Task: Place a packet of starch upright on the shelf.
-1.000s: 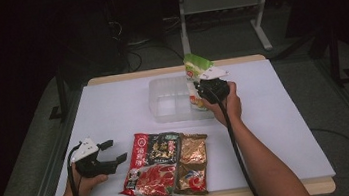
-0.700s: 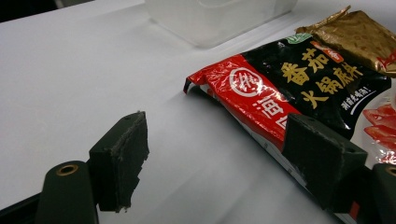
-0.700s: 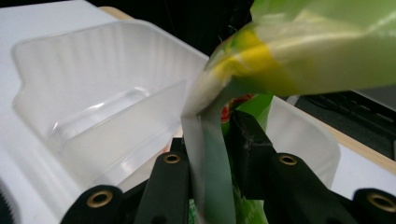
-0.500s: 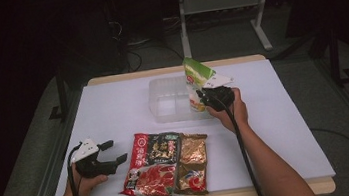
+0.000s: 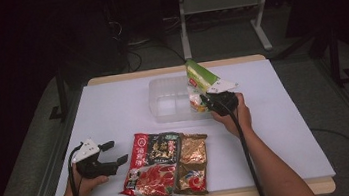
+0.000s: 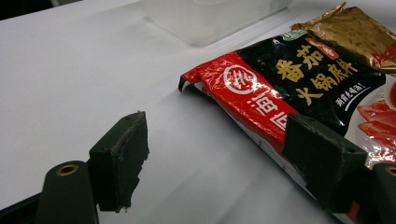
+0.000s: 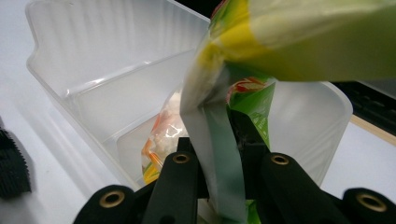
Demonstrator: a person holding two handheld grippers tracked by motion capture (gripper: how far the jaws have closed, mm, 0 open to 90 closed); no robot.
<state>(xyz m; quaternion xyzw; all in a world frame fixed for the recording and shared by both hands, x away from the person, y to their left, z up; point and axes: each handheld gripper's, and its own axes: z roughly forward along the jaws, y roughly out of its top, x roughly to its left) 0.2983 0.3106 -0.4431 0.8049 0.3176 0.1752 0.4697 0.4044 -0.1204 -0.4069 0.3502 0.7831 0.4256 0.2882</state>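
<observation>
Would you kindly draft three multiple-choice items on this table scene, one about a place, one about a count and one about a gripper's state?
1. Where is the green snack bag?
A. Flat beside the red packet
B. Held at the clear plastic bin
C. On the floor

2. How many packets lie flat on the table near the front edge?
A. One
B. Two
C. Four

3. How is the left gripper?
A. Open, holding nothing
B. Shut on the red packet
C. Shut on the bin

Answers: 1 B, the right gripper pinches it over the bin. 2 B, the red packet and the gold packet lie side by side. 3 A, its jaws stand apart over bare table.
</observation>
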